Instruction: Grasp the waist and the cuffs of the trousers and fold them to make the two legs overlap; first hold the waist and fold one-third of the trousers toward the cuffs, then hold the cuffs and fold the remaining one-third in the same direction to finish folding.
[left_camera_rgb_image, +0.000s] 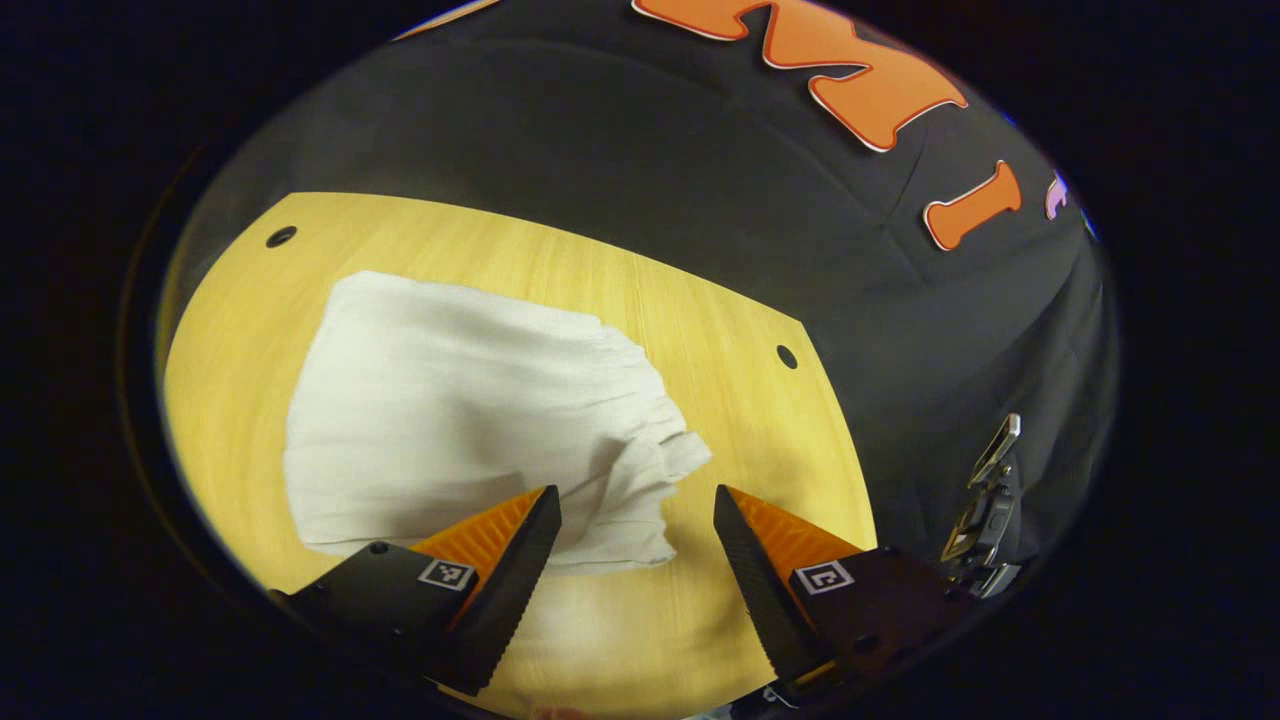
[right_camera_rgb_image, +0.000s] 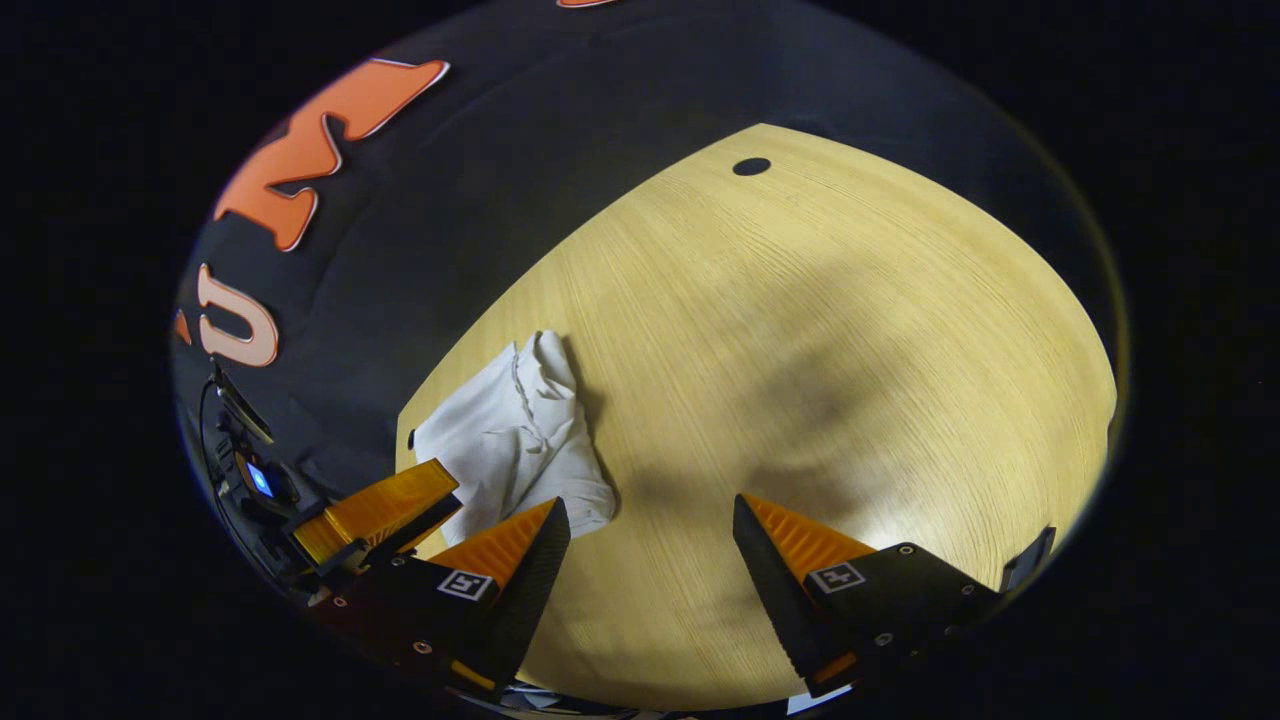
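White trousers (left_camera_rgb_image: 460, 430) lie folded in a compact, rumpled bundle on the wooden table (left_camera_rgb_image: 720, 340). Their gathered end (left_camera_rgb_image: 650, 480) points toward my left gripper (left_camera_rgb_image: 635, 500), which is open just over that end, with no cloth pinched. In the right gripper view the trousers (right_camera_rgb_image: 510, 440) lie at the table's left edge. My right gripper (right_camera_rgb_image: 650, 505) is open over bare wood beside them and holds nothing. One of the left gripper's fingers (right_camera_rgb_image: 375, 512) shows to the left, close to the cloth.
The table (right_camera_rgb_image: 820, 330) is light wood with a small dark hole (right_camera_rgb_image: 751, 166) near its far edge and two holes (left_camera_rgb_image: 281, 237) (left_camera_rgb_image: 787, 356) in the left gripper view. A device with a lit screen (right_camera_rgb_image: 258, 480) and metal fittings (left_camera_rgb_image: 990, 500) sit by the black cloth wall.
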